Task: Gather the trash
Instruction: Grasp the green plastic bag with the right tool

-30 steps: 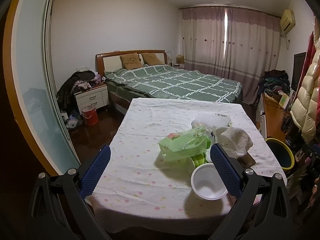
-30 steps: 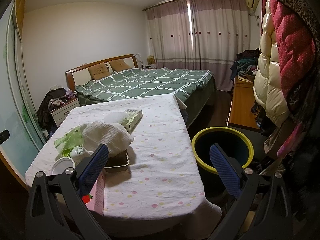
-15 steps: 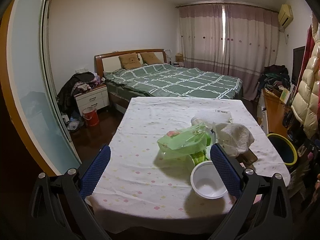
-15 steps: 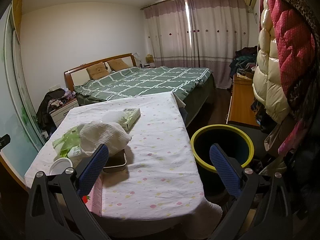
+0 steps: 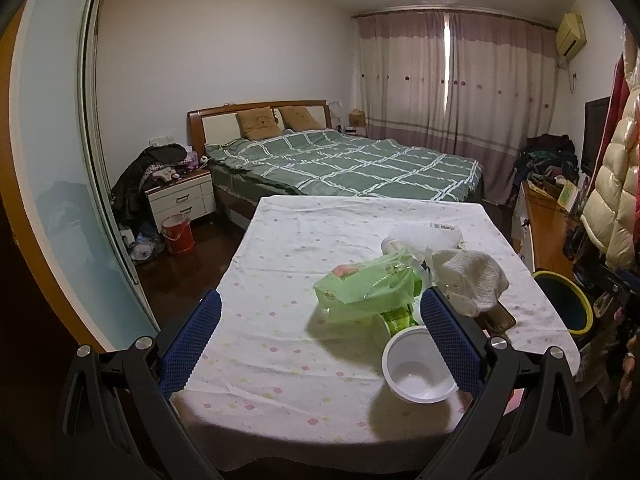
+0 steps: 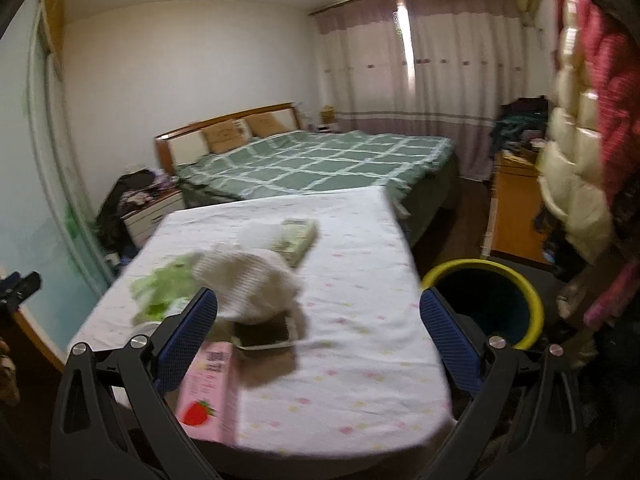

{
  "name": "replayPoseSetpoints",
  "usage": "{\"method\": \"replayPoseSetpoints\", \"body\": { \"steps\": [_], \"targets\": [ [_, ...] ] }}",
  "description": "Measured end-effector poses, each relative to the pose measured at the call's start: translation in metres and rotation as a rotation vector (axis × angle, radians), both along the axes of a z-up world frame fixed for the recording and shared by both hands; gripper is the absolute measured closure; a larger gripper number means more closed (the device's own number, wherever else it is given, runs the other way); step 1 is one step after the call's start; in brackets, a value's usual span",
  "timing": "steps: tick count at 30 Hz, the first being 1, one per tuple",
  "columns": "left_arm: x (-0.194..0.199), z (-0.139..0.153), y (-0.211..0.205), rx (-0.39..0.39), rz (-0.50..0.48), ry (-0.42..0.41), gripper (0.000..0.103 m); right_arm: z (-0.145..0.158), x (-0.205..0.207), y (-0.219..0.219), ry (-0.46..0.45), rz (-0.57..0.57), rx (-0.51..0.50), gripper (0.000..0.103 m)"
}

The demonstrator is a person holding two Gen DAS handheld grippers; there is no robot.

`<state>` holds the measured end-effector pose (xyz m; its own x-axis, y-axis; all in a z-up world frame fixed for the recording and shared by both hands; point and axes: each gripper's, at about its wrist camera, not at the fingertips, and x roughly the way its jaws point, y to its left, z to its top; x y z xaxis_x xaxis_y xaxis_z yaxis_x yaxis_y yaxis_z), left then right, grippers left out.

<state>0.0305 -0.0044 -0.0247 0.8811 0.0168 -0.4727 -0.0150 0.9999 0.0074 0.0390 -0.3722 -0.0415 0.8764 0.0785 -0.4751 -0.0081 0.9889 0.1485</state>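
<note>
Both our left tongs [image 5: 320,330] and right tongs [image 6: 318,326] gape wide, empty. The white cup [image 5: 418,364] lies just before the green bag [image 5: 366,290] on the surface [image 5: 280,264]; light, thin-walled, crushable, so we judge its rim the best hold.

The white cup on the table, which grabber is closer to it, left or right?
Left. The white cup sits right beside the left gripper's inner finger, on its right. The right gripper is farther to the right, toward the yellow-rimmed bin.
</note>
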Motion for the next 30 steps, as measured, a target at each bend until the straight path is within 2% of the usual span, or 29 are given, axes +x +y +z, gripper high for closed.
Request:
{"method": "replayPoseSetpoints", "body": {
  "steps": [6, 7, 8, 10, 12, 14, 17, 22, 24, 26, 30],
  "targets": [
    [0.004, -0.008, 0.015, 0.018, 0.027, -0.003, 0.005, 0.007, 0.046, 0.042, 0.041, 0.164, 0.056, 0.007],
    [0.006, -0.010, 0.020, 0.017, 0.039, -0.002, 0.005, 0.006, 0.058, 0.054, 0.063, 0.208, 0.074, 0.011],
    [0.007, -0.012, 0.024, 0.014, 0.048, -0.001, 0.005, 0.006, 0.067, 0.064, 0.077, 0.241, 0.085, 0.020],
    [0.012, -0.018, 0.032, 0.004, 0.060, 0.007, 0.005, 0.003, 0.085, 0.086, 0.114, 0.298, 0.094, 0.028],
    [0.017, -0.024, 0.035, -0.005, 0.061, 0.020, 0.005, -0.001, 0.108, 0.115, 0.158, 0.367, 0.097, 0.031],
    [0.025, -0.033, 0.036, 0.000, 0.060, 0.035, 0.005, -0.007, 0.125, 0.142, 0.197, 0.397, 0.067, 0.039],
    [0.033, -0.042, 0.037, 0.009, 0.059, 0.051, 0.005, -0.021, 0.148, 0.177, 0.255, 0.410, 0.005, 0.045],
    [0.045, -0.057, 0.044, 0.002, 0.057, 0.067, 0.005, -0.049, 0.169, 0.202, 0.327, 0.377, -0.051, 0.047],
    [0.049, -0.062, 0.047, -0.008, 0.053, 0.074, 0.005, -0.056, 0.174, 0.210, 0.347, 0.374, -0.060, 0.053],
    [0.055, -0.068, 0.050, -0.031, 0.040, 0.085, 0.005, -0.062, 0.176, 0.203, 0.377, 0.388, -0.047, 0.074],
    [0.059, -0.078, 0.051, -0.048, 0.023, 0.093, 0.005, -0.061, 0.178, 0.209, 0.396, 0.408, -0.035, 0.086]
  ]
}}
